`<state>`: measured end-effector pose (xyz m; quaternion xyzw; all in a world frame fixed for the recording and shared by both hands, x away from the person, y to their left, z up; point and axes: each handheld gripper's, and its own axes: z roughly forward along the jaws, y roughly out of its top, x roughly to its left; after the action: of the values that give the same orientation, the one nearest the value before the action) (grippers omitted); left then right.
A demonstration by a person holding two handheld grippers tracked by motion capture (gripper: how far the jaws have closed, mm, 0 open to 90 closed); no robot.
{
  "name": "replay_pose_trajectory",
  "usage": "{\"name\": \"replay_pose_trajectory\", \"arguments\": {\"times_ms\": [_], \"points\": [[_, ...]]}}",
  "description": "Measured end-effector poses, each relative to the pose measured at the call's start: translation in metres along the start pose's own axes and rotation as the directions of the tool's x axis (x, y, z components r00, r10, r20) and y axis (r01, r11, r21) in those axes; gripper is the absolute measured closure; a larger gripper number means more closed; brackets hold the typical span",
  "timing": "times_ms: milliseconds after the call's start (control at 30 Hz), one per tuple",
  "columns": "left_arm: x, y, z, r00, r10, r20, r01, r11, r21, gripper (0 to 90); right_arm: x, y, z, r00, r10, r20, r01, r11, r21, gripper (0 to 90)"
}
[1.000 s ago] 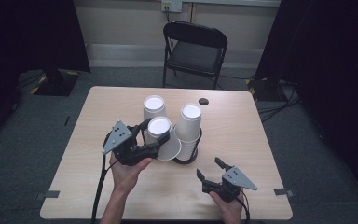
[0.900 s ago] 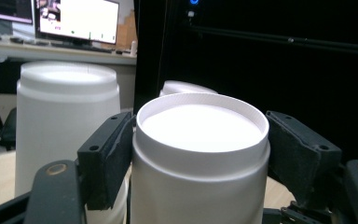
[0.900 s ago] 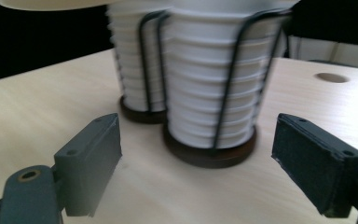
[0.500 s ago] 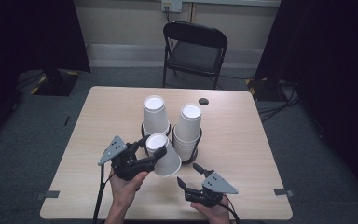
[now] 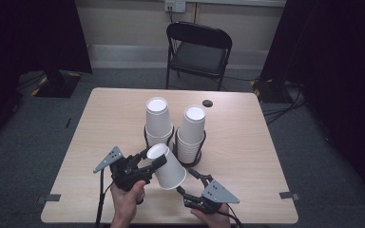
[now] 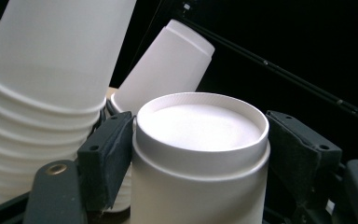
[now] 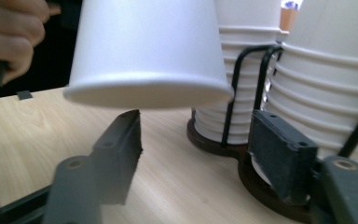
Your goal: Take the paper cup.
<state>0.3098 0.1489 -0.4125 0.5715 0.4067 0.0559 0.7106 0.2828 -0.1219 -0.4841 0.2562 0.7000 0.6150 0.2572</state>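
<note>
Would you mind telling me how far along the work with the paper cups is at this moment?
Done: one upside-down cup is off the two stacks in the black holder, clamped near its base by the left gripper. In hand: it hangs tilted above the table; the right gripper, jaws just closing with nothing between them, sits below its rim. Left: probably taking the cup over or setting it down.

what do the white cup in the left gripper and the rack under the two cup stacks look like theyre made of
The cup looks like matte white paper: a thin seamed wall, a recessed bottom and a rolled rim, though foam can't be ruled out. The left gripper clamps it near its bottom. The rack seems to be thin black wire, likely coated metal, rising from a dark round base with a slight sheen, possibly wood or plastic.
</note>
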Motion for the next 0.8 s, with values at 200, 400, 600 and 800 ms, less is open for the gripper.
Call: {"name": "replay_pose_trajectory", "arguments": {"times_ms": [200,400,600,800], "points": [[0.004,-0.008,-0.005,0.9976,-0.069,0.006,0.069,0.9976,-0.006,25.7,0.002,-0.001,0.001,0.9997,-0.025,0.005,0.025,0.999,-0.03,37.5],[0.001,-0.012,-0.003,0.9954,-0.094,0.017,0.094,0.9956,0.004,25.7,0.002,-0.001,0.002,0.9998,-0.006,-0.017,0.004,0.996,-0.088,43.0],[-0.002,-0.019,0.004,0.9891,-0.136,0.057,0.135,0.9906,0.027,25.7,0.003,-0.001,0.005,0.9989,-0.041,-0.021,0.038,0.992,-0.118,49.4],[-0.004,-0.023,0.009,0.9831,-0.166,0.076,0.163,0.9855,0.048,25.6,0.003,-0.001,0.006,0.9986,-0.049,-0.019,0.046,0.99,-0.136,54.2]]}}
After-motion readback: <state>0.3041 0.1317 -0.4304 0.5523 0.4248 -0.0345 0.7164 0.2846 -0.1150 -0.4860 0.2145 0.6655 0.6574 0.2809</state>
